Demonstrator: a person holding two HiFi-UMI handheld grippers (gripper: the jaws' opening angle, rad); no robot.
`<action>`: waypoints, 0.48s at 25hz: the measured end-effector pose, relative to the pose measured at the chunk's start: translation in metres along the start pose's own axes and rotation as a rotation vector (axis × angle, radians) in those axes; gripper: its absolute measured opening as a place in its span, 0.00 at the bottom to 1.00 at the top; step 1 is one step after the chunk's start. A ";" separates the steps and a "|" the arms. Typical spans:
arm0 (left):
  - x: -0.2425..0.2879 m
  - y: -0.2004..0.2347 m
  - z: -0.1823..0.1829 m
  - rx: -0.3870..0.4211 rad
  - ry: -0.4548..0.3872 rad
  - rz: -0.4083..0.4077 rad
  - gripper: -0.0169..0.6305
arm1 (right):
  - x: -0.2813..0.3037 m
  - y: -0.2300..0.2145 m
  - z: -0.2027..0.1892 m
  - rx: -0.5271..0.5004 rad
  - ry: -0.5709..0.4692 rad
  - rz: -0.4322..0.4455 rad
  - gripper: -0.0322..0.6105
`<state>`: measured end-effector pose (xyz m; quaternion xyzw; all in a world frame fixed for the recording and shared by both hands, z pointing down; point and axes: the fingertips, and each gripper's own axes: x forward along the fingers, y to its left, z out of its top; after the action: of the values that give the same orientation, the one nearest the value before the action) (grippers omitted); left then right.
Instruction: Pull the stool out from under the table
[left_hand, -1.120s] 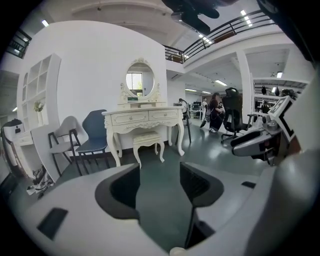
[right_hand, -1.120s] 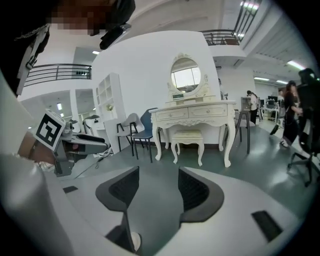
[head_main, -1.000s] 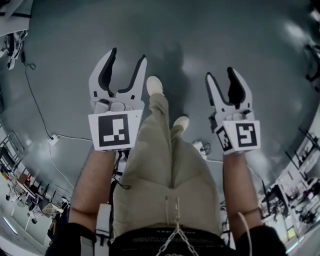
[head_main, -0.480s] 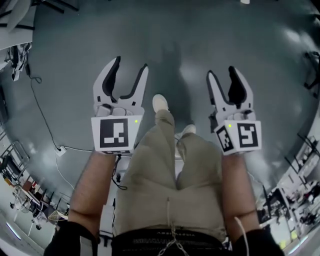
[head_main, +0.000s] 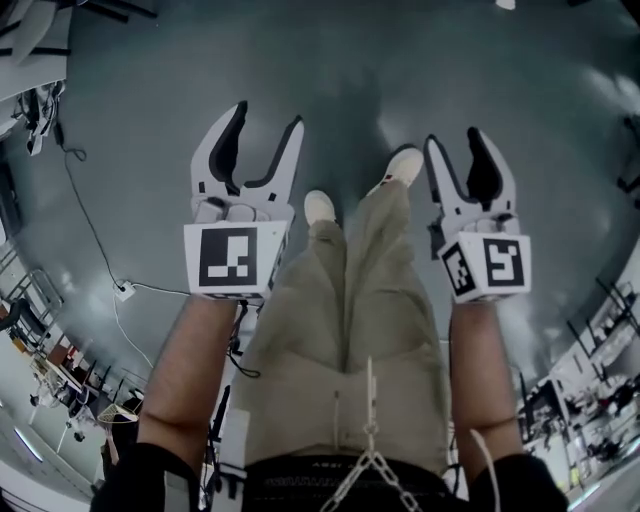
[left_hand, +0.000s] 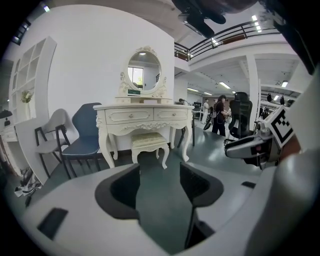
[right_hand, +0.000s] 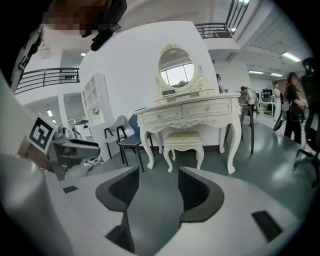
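Seemingly tucked under table (left_hand: 141, 115), stool (left_hand: 148, 141) sits beside blue chair (left_hand: 86, 131).

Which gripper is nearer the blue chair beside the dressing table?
Left. From the left gripper the blue chair looms large, ahead and to the left; from the right gripper it looks smaller and farther, also ahead-left. Both grippers are open, well short of it.

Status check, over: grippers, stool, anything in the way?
Left gripper open, empty. Right gripper open, empty. Stool under the white table, out of reach ahead. Open floor between, nothing blocking.
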<state>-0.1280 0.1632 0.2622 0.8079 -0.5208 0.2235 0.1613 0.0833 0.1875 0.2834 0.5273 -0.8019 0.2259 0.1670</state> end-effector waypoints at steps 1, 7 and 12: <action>0.005 -0.002 0.004 -0.003 0.000 0.003 0.39 | 0.002 -0.003 0.001 -0.003 0.007 0.009 0.40; 0.039 -0.013 0.026 -0.001 -0.011 0.014 0.39 | 0.023 -0.025 0.018 -0.037 0.039 0.081 0.40; 0.065 -0.016 0.031 -0.019 0.020 0.052 0.39 | 0.041 -0.050 0.036 -0.052 0.050 0.130 0.40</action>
<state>-0.0845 0.1047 0.2701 0.7903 -0.5420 0.2308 0.1685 0.1128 0.1196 0.2827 0.4638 -0.8355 0.2287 0.1857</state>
